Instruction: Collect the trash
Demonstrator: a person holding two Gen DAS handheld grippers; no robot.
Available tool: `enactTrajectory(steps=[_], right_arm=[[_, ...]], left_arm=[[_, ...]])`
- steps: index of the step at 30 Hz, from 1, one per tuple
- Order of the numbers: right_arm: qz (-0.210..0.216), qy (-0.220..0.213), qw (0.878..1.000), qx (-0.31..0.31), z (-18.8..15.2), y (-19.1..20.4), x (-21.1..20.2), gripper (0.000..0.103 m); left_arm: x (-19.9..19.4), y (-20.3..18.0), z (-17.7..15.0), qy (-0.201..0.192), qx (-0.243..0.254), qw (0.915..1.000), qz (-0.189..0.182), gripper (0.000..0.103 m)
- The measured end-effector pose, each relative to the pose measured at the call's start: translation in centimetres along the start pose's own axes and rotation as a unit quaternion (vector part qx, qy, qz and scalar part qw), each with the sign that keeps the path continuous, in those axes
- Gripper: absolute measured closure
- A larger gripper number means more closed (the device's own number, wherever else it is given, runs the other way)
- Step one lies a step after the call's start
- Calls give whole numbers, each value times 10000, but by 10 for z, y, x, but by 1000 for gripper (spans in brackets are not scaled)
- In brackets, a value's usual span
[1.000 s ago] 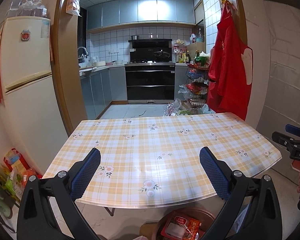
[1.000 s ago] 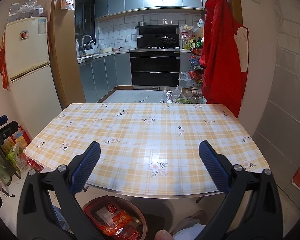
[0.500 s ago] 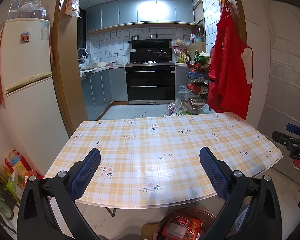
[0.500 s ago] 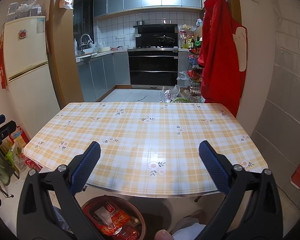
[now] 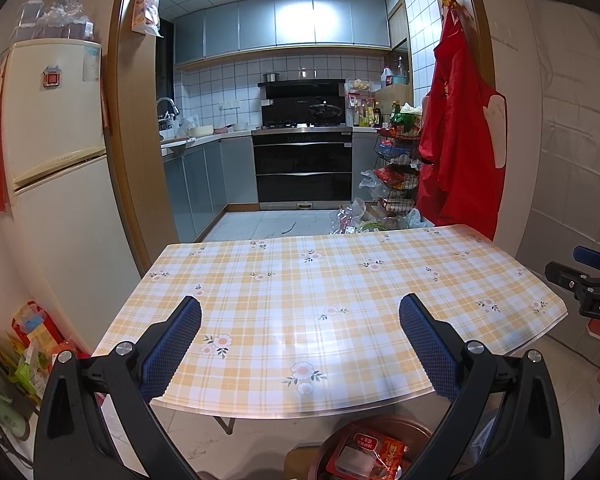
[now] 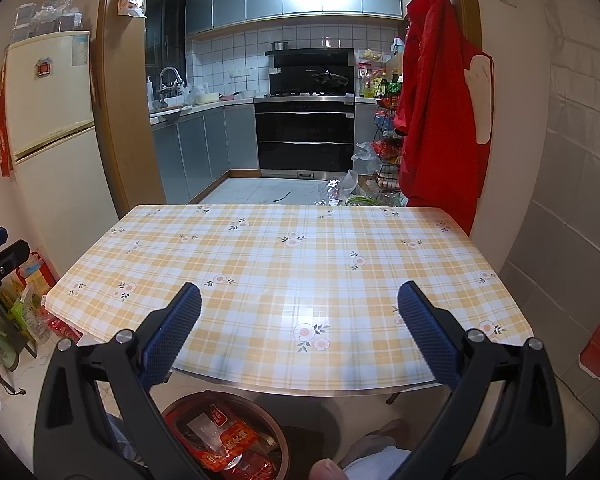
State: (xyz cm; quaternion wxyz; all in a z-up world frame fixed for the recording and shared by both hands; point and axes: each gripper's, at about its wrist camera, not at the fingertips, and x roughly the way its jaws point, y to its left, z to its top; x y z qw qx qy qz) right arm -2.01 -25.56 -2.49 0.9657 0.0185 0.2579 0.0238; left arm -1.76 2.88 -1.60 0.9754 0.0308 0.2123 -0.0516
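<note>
A round brown bin (image 6: 278, 434) stands on the floor below the table's near edge, holding red snack wrappers (image 6: 220, 434); it also shows in the left wrist view as the bin (image 5: 416, 426) with wrappers (image 5: 370, 450). The table (image 5: 300, 300) wears a yellow checked flowered cloth (image 6: 300, 264) with nothing lying on it. My left gripper (image 5: 300, 320) hangs open over the near edge, empty. My right gripper (image 6: 299, 308) is open too, with nothing between its blue pads (image 6: 424, 328).
A cream fridge (image 5: 52, 160) stands left, with bags (image 5: 28, 352) on the floor beside it. A red apron (image 5: 460, 140) hangs right. Behind the table a kitchen opens, with an oven (image 5: 304, 172) and a wire rack (image 5: 396, 172). A person's foot (image 6: 380, 456) is beside the bin.
Both grippers have drifted slightly back and up from the table; the view shifts a little. Their jaws stay wide and empty.
</note>
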Motion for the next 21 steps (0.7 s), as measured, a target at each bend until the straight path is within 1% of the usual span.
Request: enactTrajectory(steps=[10, 21], right_arm=[[-3, -2, 10000, -5, 0, 0, 0, 6], [-3, 31, 10000, -11, 3, -2, 1, 6]], left_arm=[[0, 8, -1, -18, -1, 10000, -32, 6], [3, 5, 0, 31, 77, 9998, 169, 6]])
